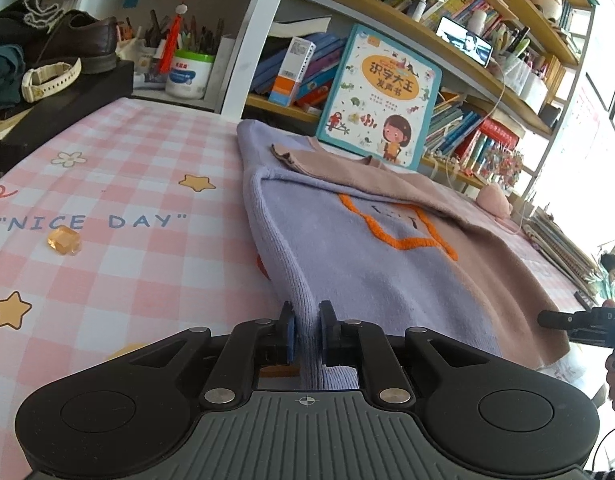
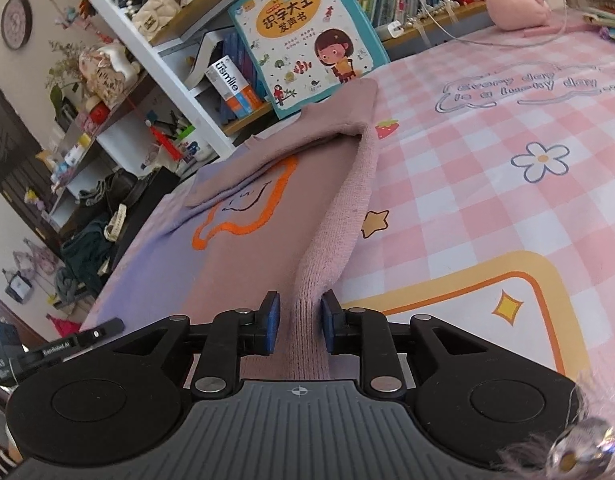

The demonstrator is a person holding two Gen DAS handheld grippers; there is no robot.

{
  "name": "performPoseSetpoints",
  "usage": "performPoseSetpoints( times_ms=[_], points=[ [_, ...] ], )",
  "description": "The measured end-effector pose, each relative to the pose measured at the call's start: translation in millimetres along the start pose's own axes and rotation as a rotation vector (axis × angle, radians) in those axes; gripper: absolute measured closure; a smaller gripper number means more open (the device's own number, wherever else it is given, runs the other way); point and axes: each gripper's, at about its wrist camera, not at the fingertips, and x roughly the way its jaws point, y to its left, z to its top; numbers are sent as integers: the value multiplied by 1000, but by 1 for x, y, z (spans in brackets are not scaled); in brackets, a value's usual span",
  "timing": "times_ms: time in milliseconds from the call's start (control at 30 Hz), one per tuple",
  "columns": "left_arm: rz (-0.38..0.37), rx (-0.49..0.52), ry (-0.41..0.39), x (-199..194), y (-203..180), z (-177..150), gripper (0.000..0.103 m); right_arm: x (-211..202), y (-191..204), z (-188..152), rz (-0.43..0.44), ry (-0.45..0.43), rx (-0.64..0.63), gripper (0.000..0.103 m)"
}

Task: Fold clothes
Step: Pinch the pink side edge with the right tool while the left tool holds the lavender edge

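We see a pink checked tablecloth (image 1: 119,184) printed with stars, flowers and the words "NICE DAY"; an amber faceted gem (image 1: 63,241) lies on it just below that lettering; a children's picture book (image 1: 381,96) with a teal border leans upright against the bookshelf (image 1: 507,92); a brown leather shoe (image 1: 81,38) and a cream watch (image 1: 47,80) rest on a dark box; a pink plush toy (image 2: 515,6) sits at the cloth's far edge; a round wall clock (image 2: 17,22) hangs on the wall.

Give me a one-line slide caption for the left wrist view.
Left hand-held gripper pinching the lavender edge of a two-tone sweater on a pink checked tablecloth.
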Motion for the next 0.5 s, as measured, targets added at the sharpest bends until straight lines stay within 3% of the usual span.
performPoseSetpoints(
  times_ms=[300,433,500],
  points=[
    [-15,-8,12,-3,0,1,87,-4,-1,-3,23,16,-15,82],
    [-53,12,25,-6,-3,0,67,-5,-2,-3,28,17,-15,82],
    [-50,36,26,-7,-8,-1,66,-5,-3,-3,29,16,-15,82]
  ],
)
